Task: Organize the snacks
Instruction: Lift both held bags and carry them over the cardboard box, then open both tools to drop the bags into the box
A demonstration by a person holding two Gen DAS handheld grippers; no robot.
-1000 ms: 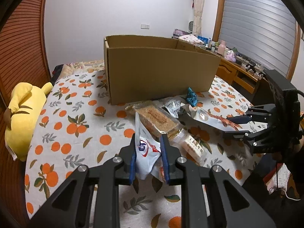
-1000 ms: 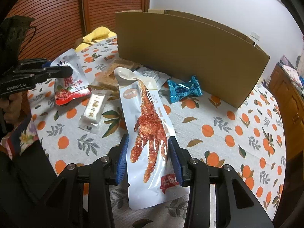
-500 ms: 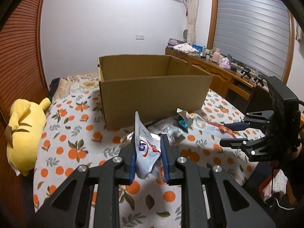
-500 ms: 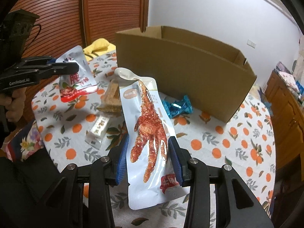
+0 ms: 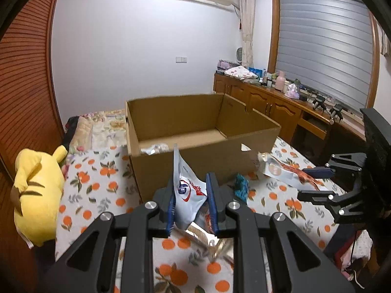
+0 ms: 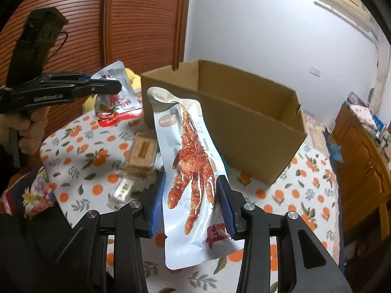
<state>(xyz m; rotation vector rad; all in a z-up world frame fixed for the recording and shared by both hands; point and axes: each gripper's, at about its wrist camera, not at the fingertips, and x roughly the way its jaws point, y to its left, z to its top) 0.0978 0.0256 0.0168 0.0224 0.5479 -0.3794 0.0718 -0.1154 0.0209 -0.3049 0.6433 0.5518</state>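
My left gripper [image 5: 190, 202] is shut on a white snack pouch with red and blue print [image 5: 187, 190], held in the air before the open cardboard box [image 5: 195, 163]; it also shows in the right wrist view [image 6: 114, 105]. My right gripper [image 6: 191, 202] is shut on a long silver chicken-foot pouch [image 6: 188, 166], held upright above the bed; it shows at the right in the left wrist view [image 5: 281, 171]. The box [image 6: 244, 131] holds a silvery packet [image 5: 154, 149] at its left.
A bed with an orange-print sheet [image 5: 97, 190] bears a teal candy [image 5: 242, 185], a clear tray of brown bars [image 6: 143, 151] and a small white packet [image 6: 123, 190]. A yellow plush toy [image 5: 36, 190] lies at the left. A wooden dresser [image 5: 281, 109] stands at the right.
Both grippers have risen with their pouches, so the box's inside now shows. The snacks on the sheet have dropped lower in view.
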